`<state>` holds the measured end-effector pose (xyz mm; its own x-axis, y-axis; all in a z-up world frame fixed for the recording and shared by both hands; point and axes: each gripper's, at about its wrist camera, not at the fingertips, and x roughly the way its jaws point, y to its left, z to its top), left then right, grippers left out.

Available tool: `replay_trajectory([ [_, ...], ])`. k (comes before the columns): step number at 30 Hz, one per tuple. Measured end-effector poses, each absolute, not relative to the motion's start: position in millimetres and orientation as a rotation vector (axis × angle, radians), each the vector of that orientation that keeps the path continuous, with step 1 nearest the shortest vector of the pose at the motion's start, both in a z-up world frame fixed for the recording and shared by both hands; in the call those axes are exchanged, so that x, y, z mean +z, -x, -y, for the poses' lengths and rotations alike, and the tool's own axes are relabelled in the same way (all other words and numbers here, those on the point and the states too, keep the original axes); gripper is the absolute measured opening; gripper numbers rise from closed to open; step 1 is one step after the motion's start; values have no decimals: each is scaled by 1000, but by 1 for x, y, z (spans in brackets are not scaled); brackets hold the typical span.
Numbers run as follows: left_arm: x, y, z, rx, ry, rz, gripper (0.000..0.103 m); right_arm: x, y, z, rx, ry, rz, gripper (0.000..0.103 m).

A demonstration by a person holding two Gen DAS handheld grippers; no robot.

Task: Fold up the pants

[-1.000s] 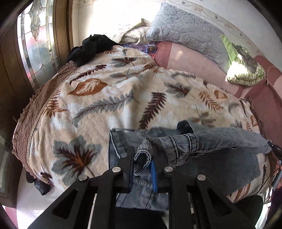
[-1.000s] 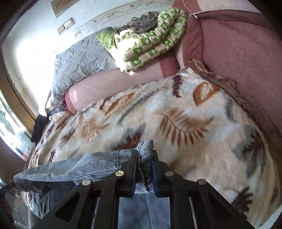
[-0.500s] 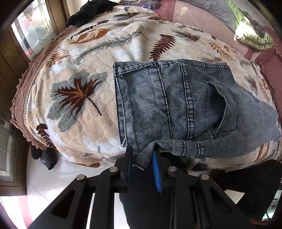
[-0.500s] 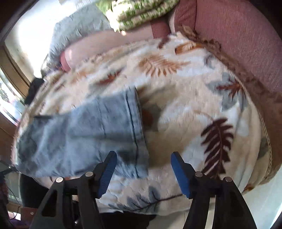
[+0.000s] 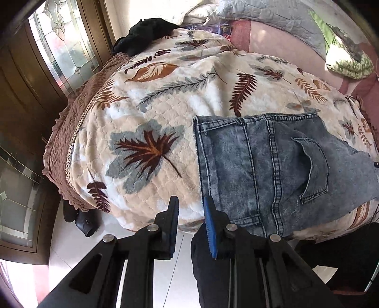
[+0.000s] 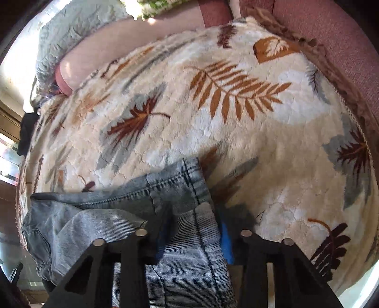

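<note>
Grey-blue denim pants [image 5: 263, 170] lie flat on a leaf-patterned blanket [image 5: 151, 113], back pocket up, waistband toward the left, at the near edge. My left gripper [image 5: 190, 210] is open and empty, just left of the pants' near corner, touching nothing. In the right wrist view the pants [image 6: 132, 213] lie low and left. My right gripper [image 6: 191, 239] straddles a denim leg end that drapes between its jaws, which stand apart around the cloth.
A black garment [image 5: 144, 33] lies at the far corner of the blanket. Grey quilted pillow [image 5: 267, 11] and green patterned cloth [image 5: 348, 64] sit at the back. Stained-glass wooden door [image 5: 59, 52] stands left. Dark shoes [image 5: 80, 220] on the white floor.
Both grippers held a denim fold a second ago. Both let go and opened. The pants now lie flat; the right gripper has moved back over the leg end.
</note>
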<state>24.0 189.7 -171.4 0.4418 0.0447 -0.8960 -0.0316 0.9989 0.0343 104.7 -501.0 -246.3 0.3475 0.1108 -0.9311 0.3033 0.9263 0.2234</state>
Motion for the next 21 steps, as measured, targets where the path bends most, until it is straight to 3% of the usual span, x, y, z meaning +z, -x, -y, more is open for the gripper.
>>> replay_trajectory([
  [3,-180,-40,-182,28,-6,-1112,24,-239,-103,482,-126,-248,-1261,15],
  [7,-196,-59,-184,70,11,-1117,24,-205,-96,465,-125,-138,-1205,14],
  [10,-204,-75,-193,91,89,-1121,25,-170,-98,467,-114,-148,-1057,13],
  [12,-206,-85,-197,97,124,-1108,32,-155,-105,466,-131,-139,-952,13],
  [13,-207,-90,-197,102,136,-1099,45,-155,-111,468,-154,-146,-919,14],
  [14,-208,-95,-198,112,148,-1089,60,-161,-117,472,-186,-155,-898,16],
  [15,-209,-100,-199,126,157,-1081,63,-171,-126,476,-228,-159,-900,23],
  [17,-211,-107,-198,128,176,-1077,63,-197,-136,485,-371,-121,-969,41],
  [21,-217,-114,-191,90,183,-1076,64,-200,-117,482,-465,-144,-856,43],
])
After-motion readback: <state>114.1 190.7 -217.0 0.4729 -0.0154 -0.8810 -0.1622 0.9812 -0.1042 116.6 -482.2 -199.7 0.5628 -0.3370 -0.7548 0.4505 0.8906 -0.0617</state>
